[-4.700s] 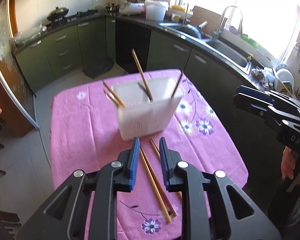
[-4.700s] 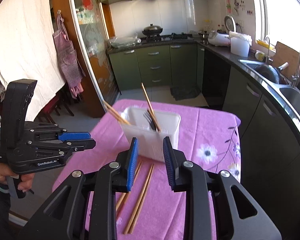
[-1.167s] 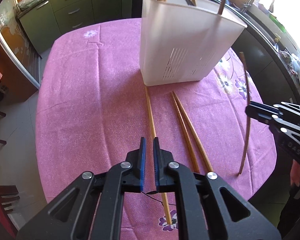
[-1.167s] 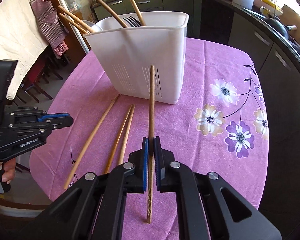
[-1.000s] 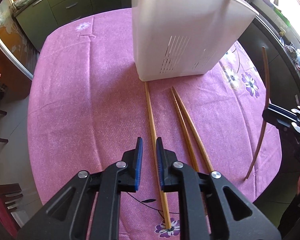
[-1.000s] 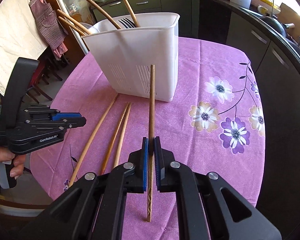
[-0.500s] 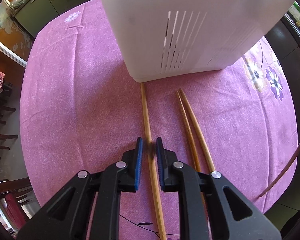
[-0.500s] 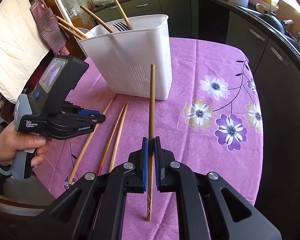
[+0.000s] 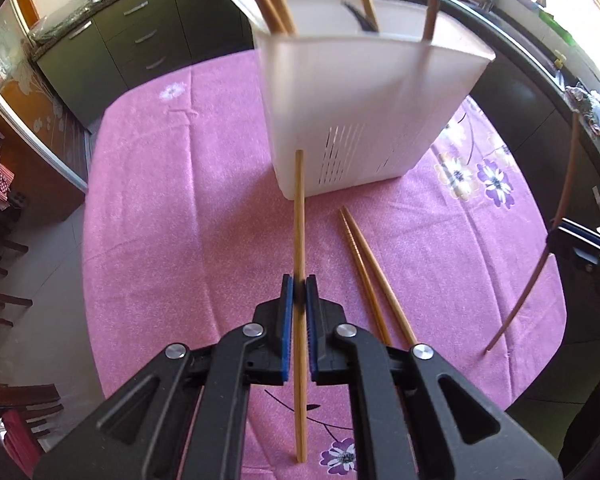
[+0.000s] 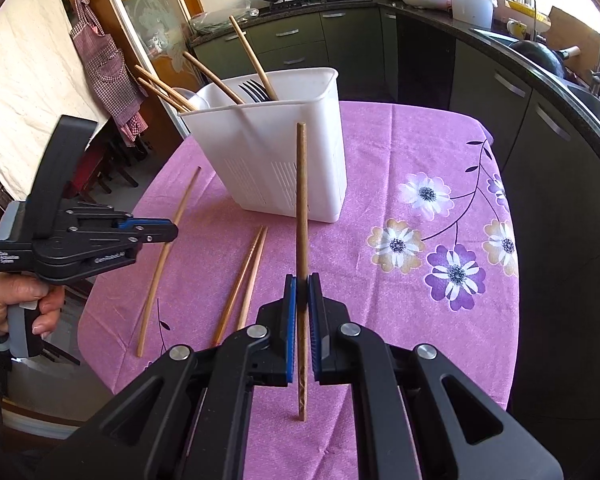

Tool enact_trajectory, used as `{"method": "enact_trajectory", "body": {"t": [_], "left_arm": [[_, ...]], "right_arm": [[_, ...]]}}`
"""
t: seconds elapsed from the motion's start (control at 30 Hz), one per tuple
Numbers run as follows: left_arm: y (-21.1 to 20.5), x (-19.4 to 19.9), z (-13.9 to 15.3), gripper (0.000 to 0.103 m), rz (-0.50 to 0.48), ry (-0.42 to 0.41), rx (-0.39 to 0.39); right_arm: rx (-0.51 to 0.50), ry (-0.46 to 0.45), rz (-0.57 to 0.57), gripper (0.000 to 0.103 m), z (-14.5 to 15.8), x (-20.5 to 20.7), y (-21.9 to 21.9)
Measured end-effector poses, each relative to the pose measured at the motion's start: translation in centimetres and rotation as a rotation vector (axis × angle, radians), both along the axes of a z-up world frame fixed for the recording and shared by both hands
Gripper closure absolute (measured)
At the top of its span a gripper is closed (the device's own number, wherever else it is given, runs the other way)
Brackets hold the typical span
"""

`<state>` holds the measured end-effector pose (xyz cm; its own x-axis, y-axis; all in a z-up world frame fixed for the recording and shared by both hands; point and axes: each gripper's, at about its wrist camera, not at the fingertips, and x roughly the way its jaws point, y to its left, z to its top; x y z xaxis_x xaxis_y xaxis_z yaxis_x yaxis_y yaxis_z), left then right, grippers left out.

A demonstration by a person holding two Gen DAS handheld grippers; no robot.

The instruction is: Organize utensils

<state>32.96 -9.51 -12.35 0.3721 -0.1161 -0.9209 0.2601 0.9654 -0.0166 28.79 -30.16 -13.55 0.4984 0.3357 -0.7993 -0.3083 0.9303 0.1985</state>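
Pink floral tablecloth (image 10: 440, 152) covers the table. White slotted utensil caddy (image 10: 284, 160) stands at 12 o'clock of both wrist views, already holding several chopsticks and a dark fork (image 10: 254, 90).

Left gripper (image 9: 299, 292) is clamped shut on a pale chopstick (image 9: 299, 208), lifted off the cloth, tip toward the caddy wall. Right gripper (image 10: 301, 288) is clamped shut on a darker chopstick (image 10: 302, 184), also clear of the table. Two loose chopsticks (image 10: 246, 276) lie side by side on the cloth between the grippers, at about 11 o'clock of the right gripper.

Step in hand, as I judge it: carry the held sticks to the caddy. To do it well, raise each stick above the rim first, go one hand at a time so the sticks don't cross, aim for a gap among those already inside, release only once the lower end is inside. The grip is near mid-length, so the stick may pivot.
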Motion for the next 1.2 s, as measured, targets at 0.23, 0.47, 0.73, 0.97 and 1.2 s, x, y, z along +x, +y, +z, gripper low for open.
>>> {"method": "enact_trajectory", "body": {"t": [0.23, 0.47, 0.73, 0.97, 1.2], "left_arm": [[1.7, -4.0, 5.3, 0.097, -0.038, -0.158, -0.053], [1.3, -7.7, 6.5, 0.097, -0.084, -0.248, -0.037], [1.0, -9.9, 6.8, 0.097, -0.104, -0.292, -0.036], [1.2, -10.4, 7.0, 0.097, -0.101, -0.299, -0.037], [1.8, -10.3, 7.4, 0.097, -0.095, -0.302, -0.047]], "right_arm": [[-0.012, -0.039, -0.001, 0.096, 1.4, -1.4, 0.2], [-0.025, -0.063, 0.004, 0.096, 1.7, -2.8, 0.3], [-0.032, -0.077, 0.001, 0.096, 2.0, -4.0, -0.1], [-0.036, -0.081, 0.002, 0.096, 2.0, -4.3, -0.1], [-0.04, -0.08, 0.014, 0.096, 2.1, -4.2, 0.3]]}}
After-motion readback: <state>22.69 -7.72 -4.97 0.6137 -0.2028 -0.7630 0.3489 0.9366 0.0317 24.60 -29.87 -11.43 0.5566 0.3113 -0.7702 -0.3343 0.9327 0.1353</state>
